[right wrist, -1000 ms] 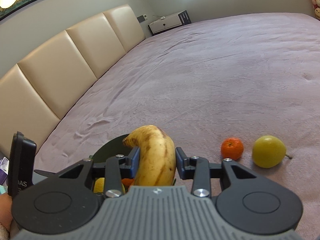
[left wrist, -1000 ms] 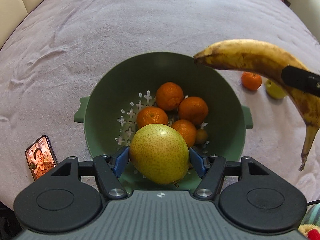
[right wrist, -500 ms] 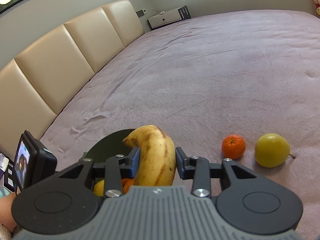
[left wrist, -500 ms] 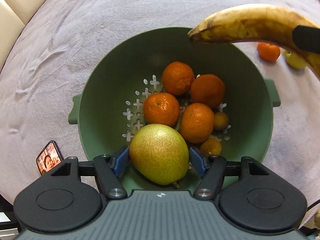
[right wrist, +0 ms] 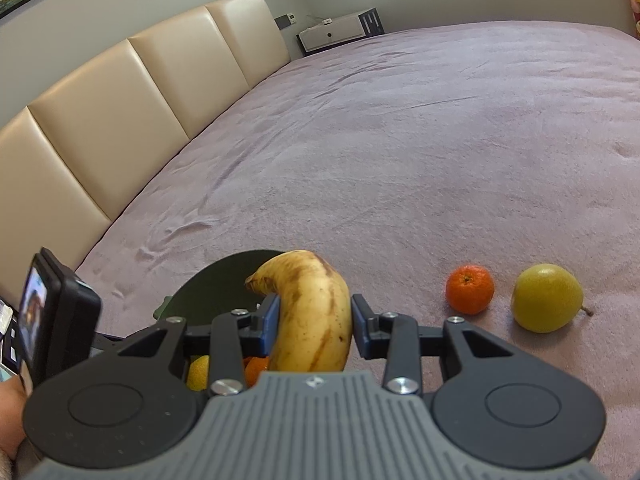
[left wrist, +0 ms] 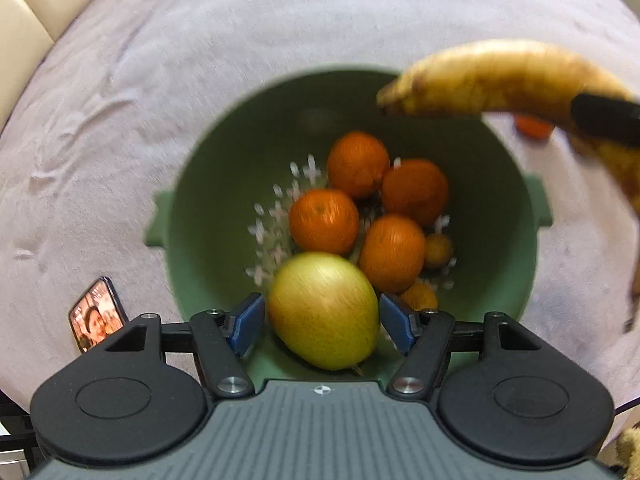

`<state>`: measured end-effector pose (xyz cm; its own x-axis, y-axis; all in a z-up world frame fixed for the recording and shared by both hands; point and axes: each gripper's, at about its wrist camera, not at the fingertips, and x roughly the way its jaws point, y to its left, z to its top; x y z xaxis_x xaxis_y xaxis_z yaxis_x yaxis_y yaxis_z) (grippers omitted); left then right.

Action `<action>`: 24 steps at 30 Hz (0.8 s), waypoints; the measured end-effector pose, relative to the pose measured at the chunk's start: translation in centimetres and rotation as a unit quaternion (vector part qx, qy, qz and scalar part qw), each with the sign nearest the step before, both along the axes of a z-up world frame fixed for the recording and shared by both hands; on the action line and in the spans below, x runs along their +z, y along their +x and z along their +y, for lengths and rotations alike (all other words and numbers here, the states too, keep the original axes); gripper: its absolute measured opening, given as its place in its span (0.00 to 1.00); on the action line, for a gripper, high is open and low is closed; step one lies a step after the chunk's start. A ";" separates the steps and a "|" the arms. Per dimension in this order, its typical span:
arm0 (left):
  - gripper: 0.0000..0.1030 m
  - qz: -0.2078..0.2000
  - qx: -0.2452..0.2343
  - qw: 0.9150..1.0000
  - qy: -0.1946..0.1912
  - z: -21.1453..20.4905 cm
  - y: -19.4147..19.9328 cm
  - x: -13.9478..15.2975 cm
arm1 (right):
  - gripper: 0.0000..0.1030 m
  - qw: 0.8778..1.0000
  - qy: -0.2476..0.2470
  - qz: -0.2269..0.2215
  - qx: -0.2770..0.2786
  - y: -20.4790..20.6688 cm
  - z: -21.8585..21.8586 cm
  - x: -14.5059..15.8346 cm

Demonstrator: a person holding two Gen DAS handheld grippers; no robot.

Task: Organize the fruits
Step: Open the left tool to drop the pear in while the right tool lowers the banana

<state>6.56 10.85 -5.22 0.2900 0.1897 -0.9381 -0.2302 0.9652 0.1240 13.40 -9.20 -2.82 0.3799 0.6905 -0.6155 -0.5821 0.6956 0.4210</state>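
1. Your left gripper (left wrist: 322, 316) sits over the green colander (left wrist: 208, 208) with a yellow-green pear (left wrist: 323, 309) between its blue pads (left wrist: 245, 322). A thin gap shows on either side of the fruit, so you look to be letting go of it, or about to; the frame is blurred and you cannot be sure the pads have left the skin.
2. The colander rests on the mauve bedspread (left wrist: 280, 28) and already holds several mandarins (left wrist: 323, 221) plus a couple of smaller orange fruits.
3. Your right gripper (right wrist: 312, 322) is clamped on a ripe, brown-flecked banana (right wrist: 310, 312), and its blunt end hangs above the far-right rim of the colander.
4. The step in hand is loading: the pear goes in first, the banana second.
5. Next, lift the left tool straight up and clear so the pear settles beside the mandarins rather than rolling onto them.
6. Then lower the banana across the pile and spread the fingers only once it lies flat; it is long and may tip over the rim.
7. A loose mandarin (right wrist: 470, 289) and a second pear (right wrist: 546, 298) lie just beside each other on the bedspread, to the right of the colander. Fetch these after.
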 end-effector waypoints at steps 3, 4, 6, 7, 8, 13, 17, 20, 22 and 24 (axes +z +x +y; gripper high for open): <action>0.76 -0.043 0.025 0.999 -0.010 0.9 -0.6 1.7 | 0.34 1.000 -0.004 -0.003 0.004 -0.1 0.3 -0.1; 0.76 -0.060 0.041 0.997 -0.018 1.4 -0.8 2.3 | 0.34 1.000 -0.005 -0.004 0.005 -0.2 0.4 -0.2; 0.76 -0.088 0.070 0.993 -0.035 2.4 -1.3 3.2 | 0.34 1.000 -0.009 -0.005 0.009 -0.4 0.9 -0.2; 0.76 -0.099 0.082 0.991 -0.040 2.8 -1.5 3.6 | 0.34 1.000 -0.011 -0.006 0.011 -0.5 1.1 -0.2; 0.76 -0.109 0.093 0.989 -0.042 3.2 -1.7 3.8 | 0.34 1.000 -0.012 -0.007 0.013 -0.6 1.5 -0.2; 0.76 -0.125 0.134 0.982 -0.042 4.3 -1.9 3.8 | 0.34 0.999 -0.023 -0.015 0.023 -0.9 3.4 -0.1; 0.75 -0.125 0.142 0.981 -0.035 4.5 -1.7 3.7 | 0.34 0.999 -0.043 -0.010 0.014 -0.6 5.1 -0.7; 0.75 -0.128 0.134 0.982 -0.022 4.1 -1.7 3.9 | 0.34 0.999 -0.045 -0.002 0.011 -0.3 6.0 -1.3; 0.75 -0.128 0.129 0.983 -0.018 3.9 -1.7 3.8 | 0.34 0.999 -0.052 -0.005 0.009 -0.4 6.8 -1.7; 0.75 -0.129 0.130 0.983 -0.021 3.9 -1.7 3.8 | 0.34 0.998 -0.059 -0.008 0.006 -0.4 7.4 -2.0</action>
